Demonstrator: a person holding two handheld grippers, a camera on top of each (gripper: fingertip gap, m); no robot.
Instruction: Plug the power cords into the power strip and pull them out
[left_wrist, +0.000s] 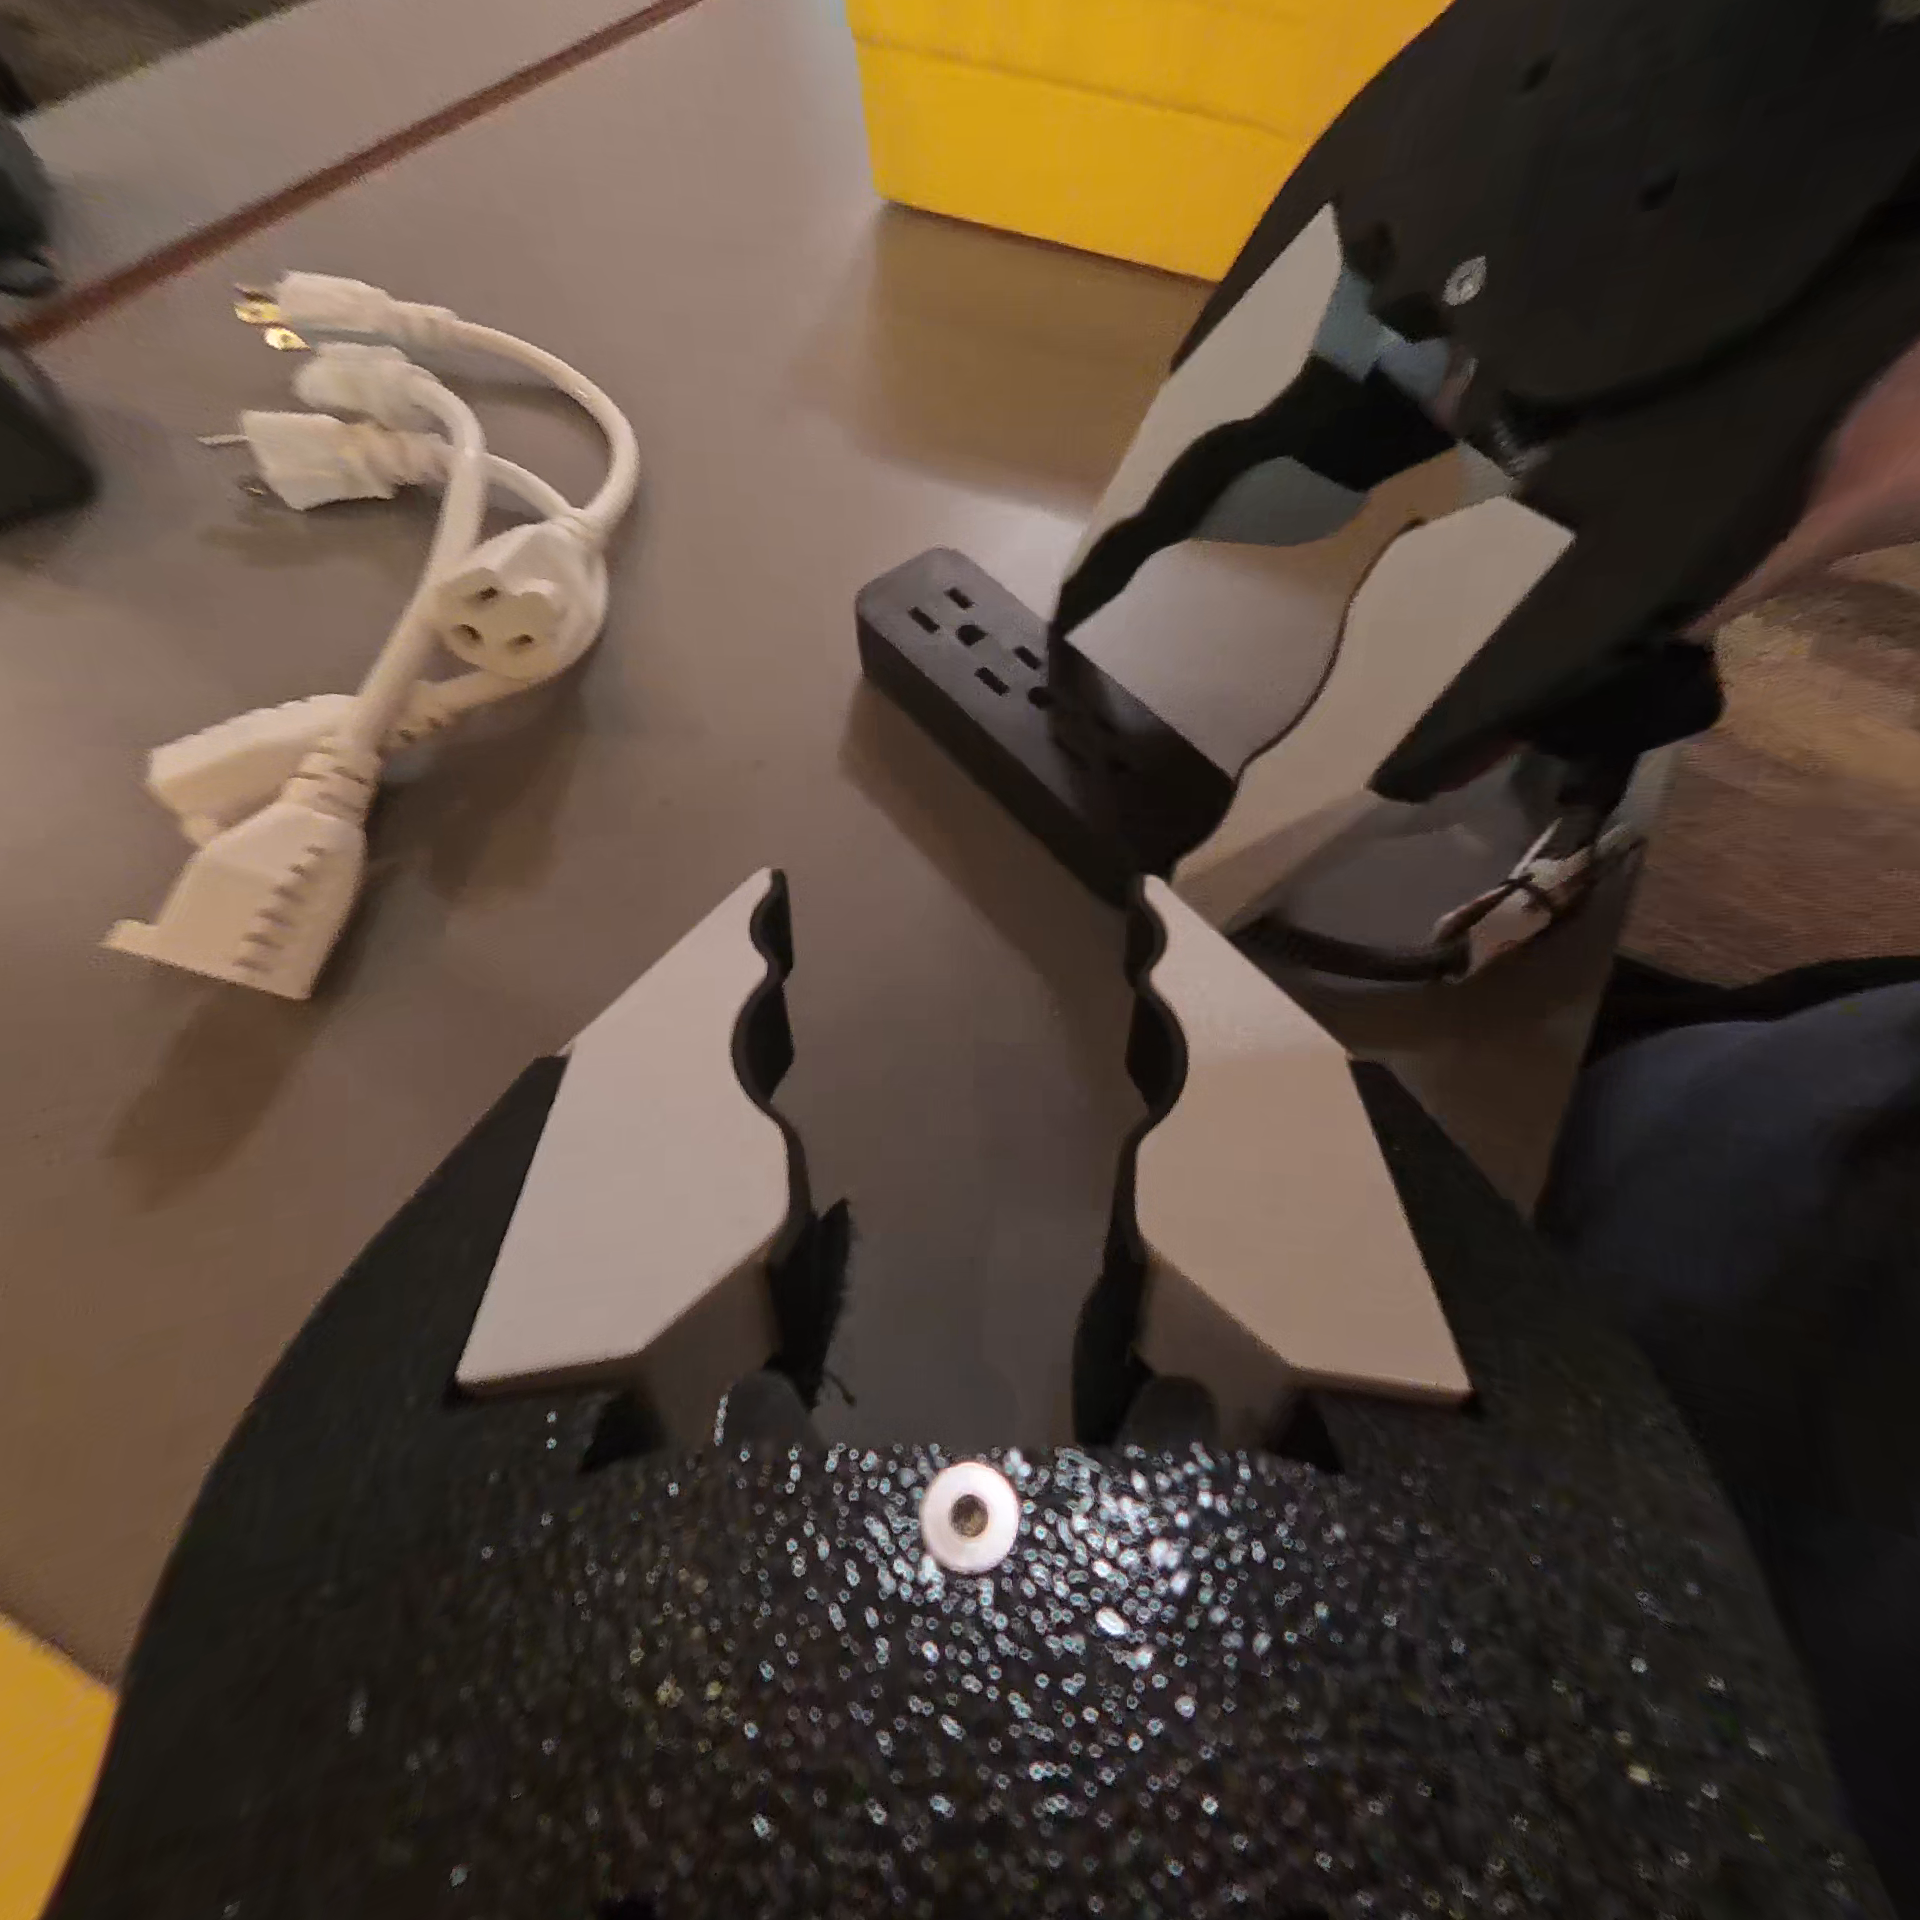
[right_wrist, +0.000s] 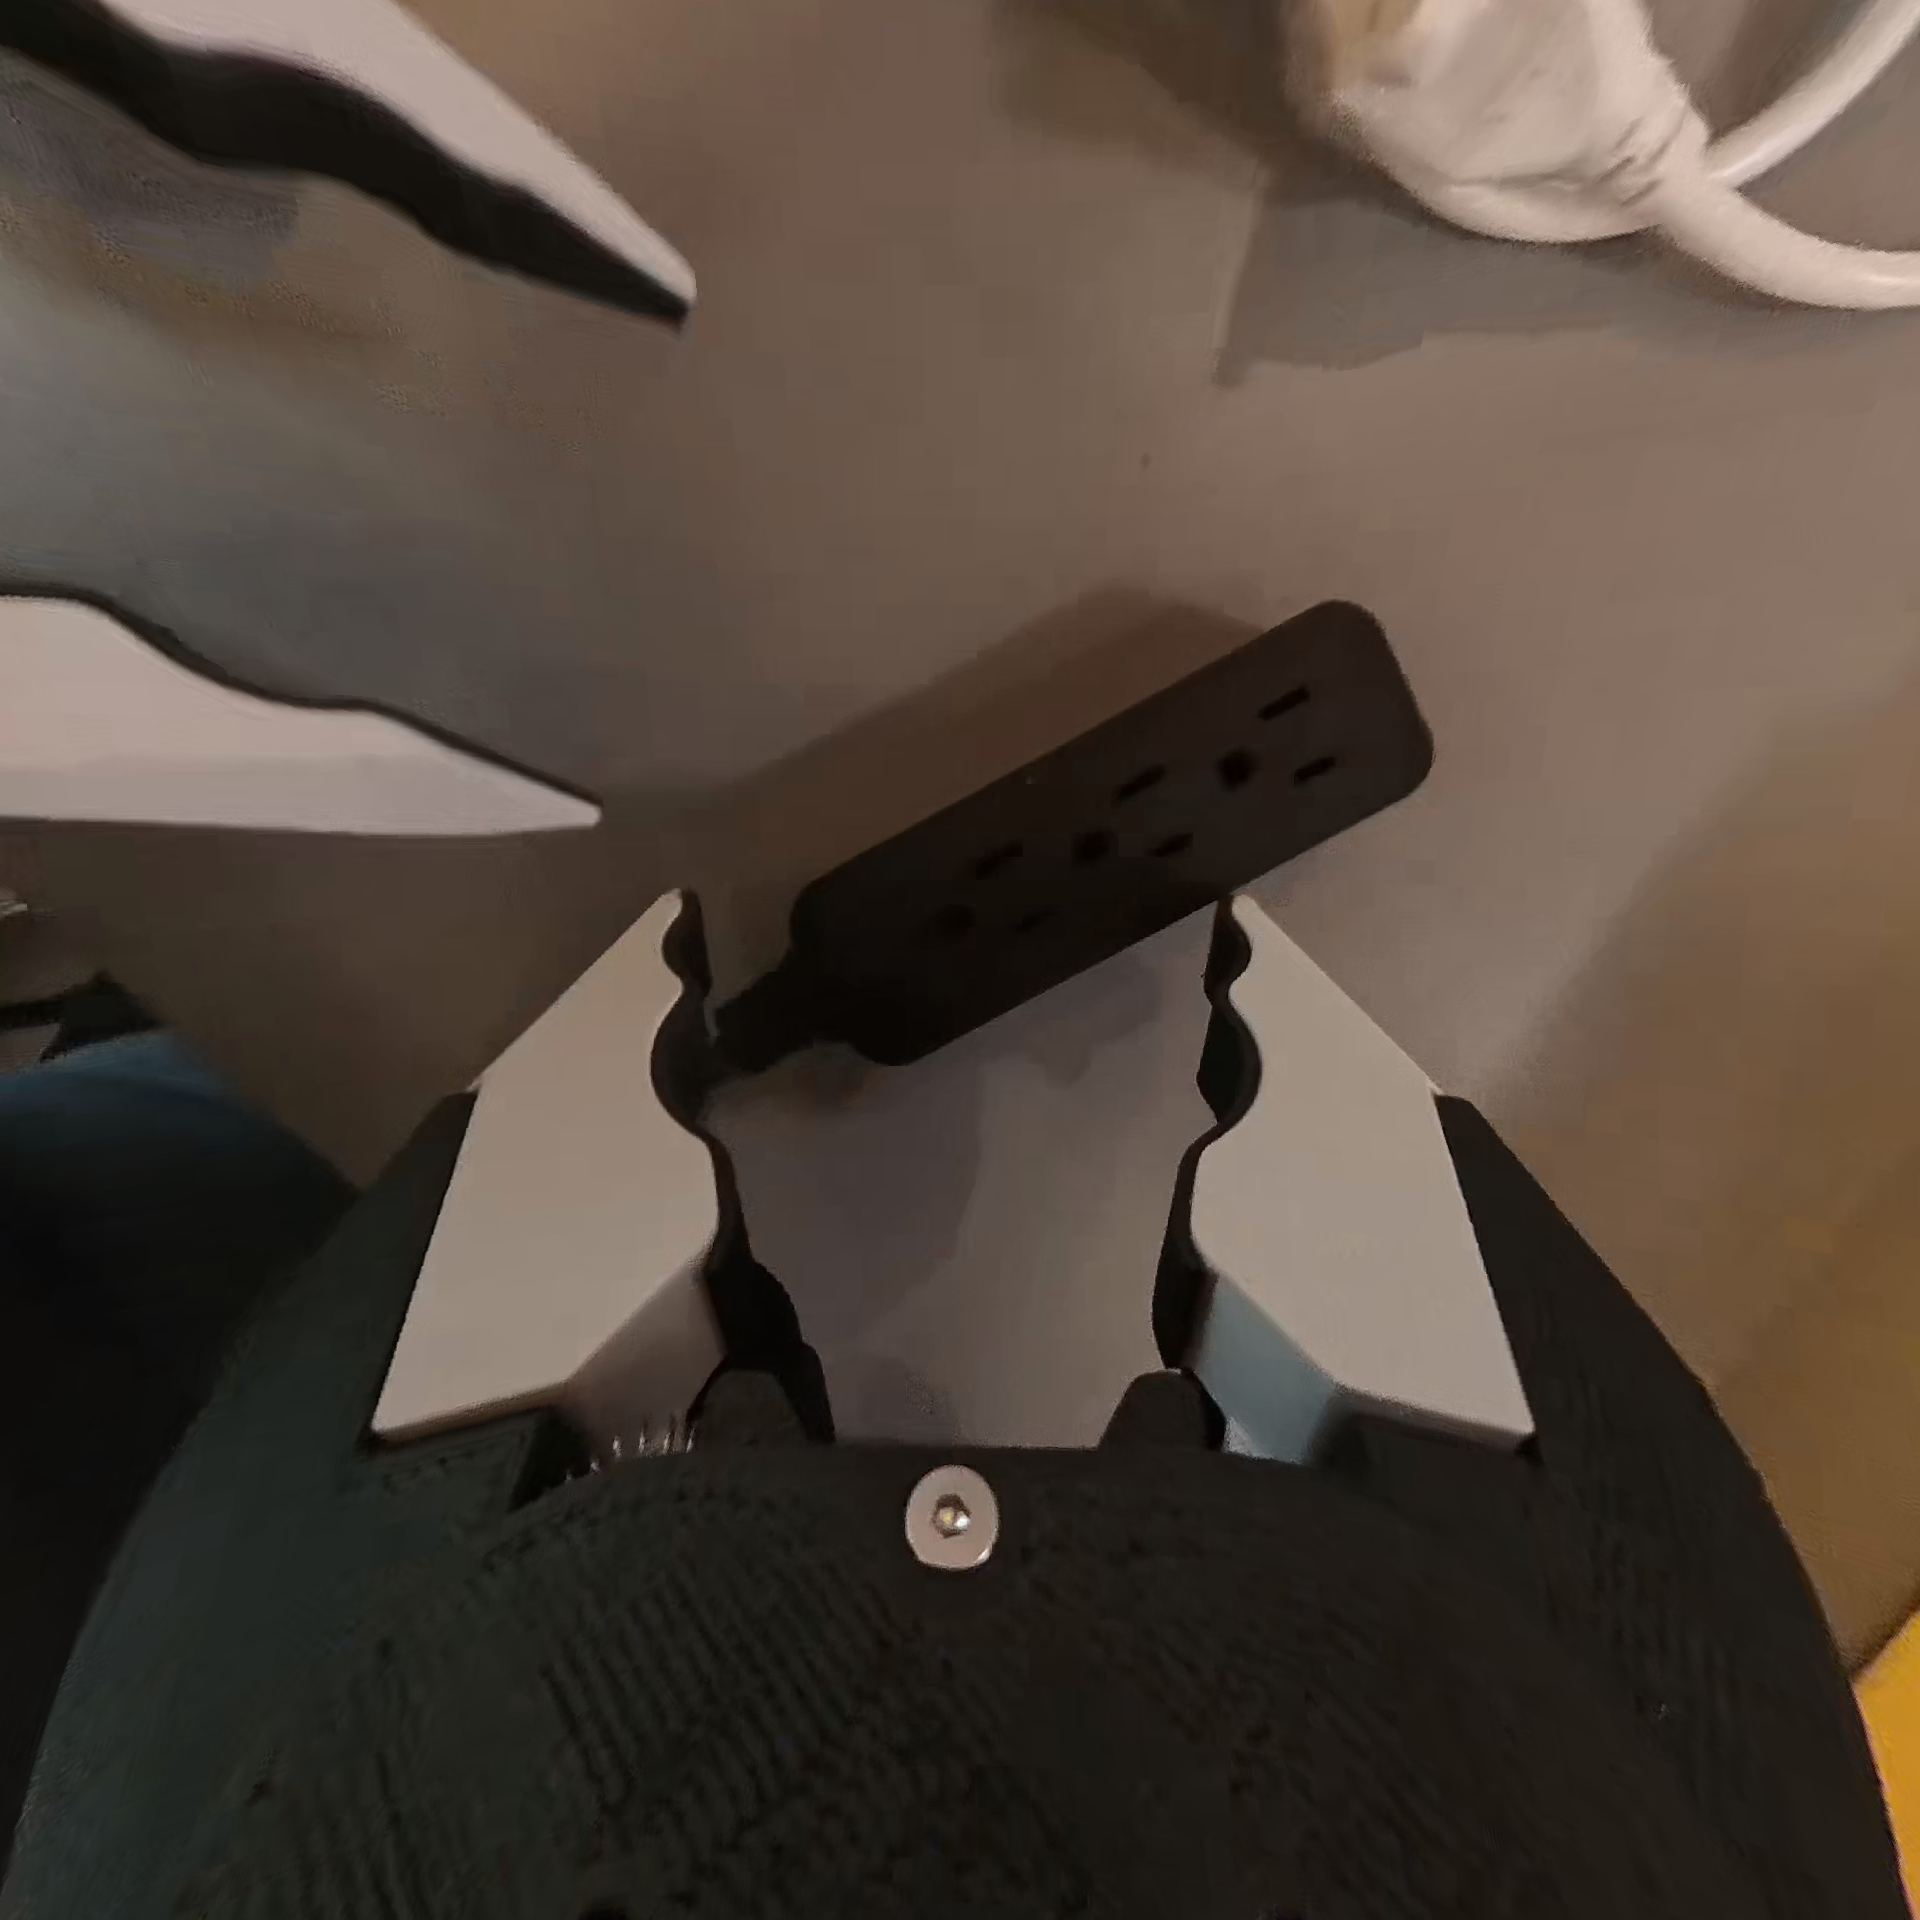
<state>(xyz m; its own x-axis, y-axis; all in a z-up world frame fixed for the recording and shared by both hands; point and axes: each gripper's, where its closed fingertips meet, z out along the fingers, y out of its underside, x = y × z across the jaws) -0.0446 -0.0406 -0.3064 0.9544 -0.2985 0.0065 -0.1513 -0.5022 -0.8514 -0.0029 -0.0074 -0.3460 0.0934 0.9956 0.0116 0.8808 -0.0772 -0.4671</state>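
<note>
A black power strip (left_wrist: 987, 665) lies on the grey-brown table (left_wrist: 675, 260) with its outlets up and nothing plugged in. It also shows in the right wrist view (right_wrist: 1122, 831). My right gripper (right_wrist: 956, 914) is open and straddles the strip's cable end; its left finger touches the cable neck. In the left wrist view the right gripper (left_wrist: 1132, 738) stands tilted over the strip. My left gripper (left_wrist: 956, 894) is open and empty, just in front of the strip. Several white power cords (left_wrist: 416, 540) lie in a loose bundle to the left, apart from both grippers.
A yellow box (left_wrist: 1070, 125) stands behind the strip. The strip's black cable (left_wrist: 1351, 961), with a tag on it, runs off to the right near the table edge. A person's dark blue leg (left_wrist: 1714, 1195) is at the right. The left gripper's fingers (right_wrist: 436, 748) show left of the strip.
</note>
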